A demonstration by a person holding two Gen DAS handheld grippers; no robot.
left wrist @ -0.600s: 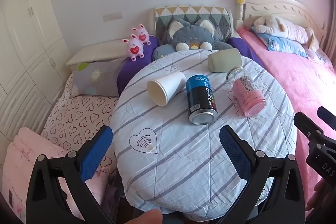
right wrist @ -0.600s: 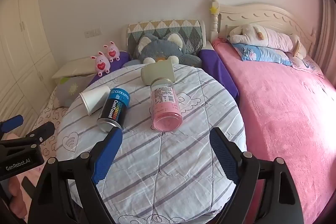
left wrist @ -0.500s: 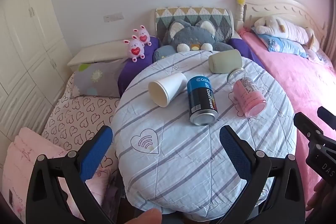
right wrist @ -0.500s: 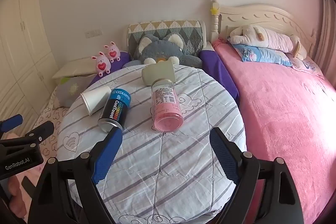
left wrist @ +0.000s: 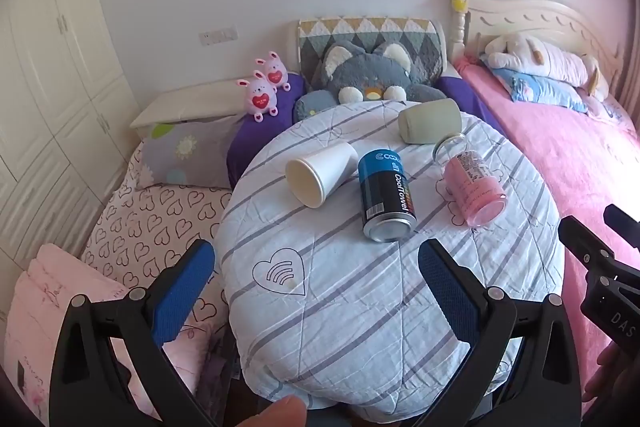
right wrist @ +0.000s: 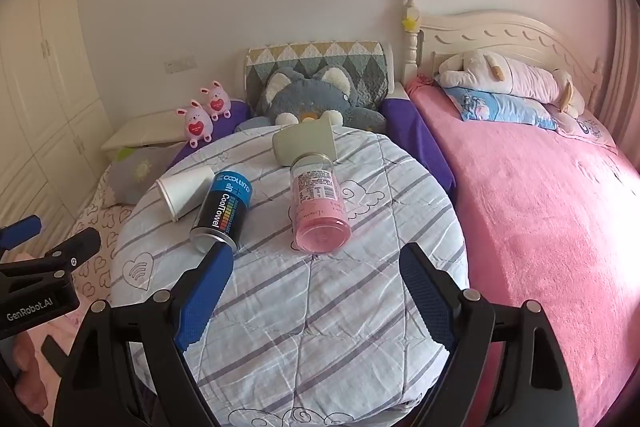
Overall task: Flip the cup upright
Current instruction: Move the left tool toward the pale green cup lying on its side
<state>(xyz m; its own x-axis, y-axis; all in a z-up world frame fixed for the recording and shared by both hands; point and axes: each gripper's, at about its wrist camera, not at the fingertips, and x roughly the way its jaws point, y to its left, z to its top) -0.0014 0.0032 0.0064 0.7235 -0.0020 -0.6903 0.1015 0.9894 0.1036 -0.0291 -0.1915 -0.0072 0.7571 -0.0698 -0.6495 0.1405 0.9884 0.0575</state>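
Note:
A white paper cup point(left wrist: 320, 173) lies on its side on the round table with a striped cloth point(left wrist: 360, 307), its mouth toward me and to the left; it also shows in the right wrist view point(right wrist: 186, 191). A grey-green cup point(left wrist: 430, 126) lies on its side at the table's far edge, also seen in the right wrist view point(right wrist: 306, 145). My left gripper point(left wrist: 316, 267) is open and empty, above the table's near part. My right gripper point(right wrist: 316, 279) is open and empty, just short of the pink jar.
A blue and black can point(left wrist: 386, 201) and a pink-filled jar point(left wrist: 474, 189) lie on their sides mid-table. Plush toys point(left wrist: 372, 79) and pillows lie behind the table. A pink bed point(right wrist: 540, 207) is at the right, a heart-print bed point(left wrist: 152, 219) at the left.
Both views have drifted very slightly; the table sits a little further right in the left wrist view. Both grippers stay open and nothing on the table has moved.

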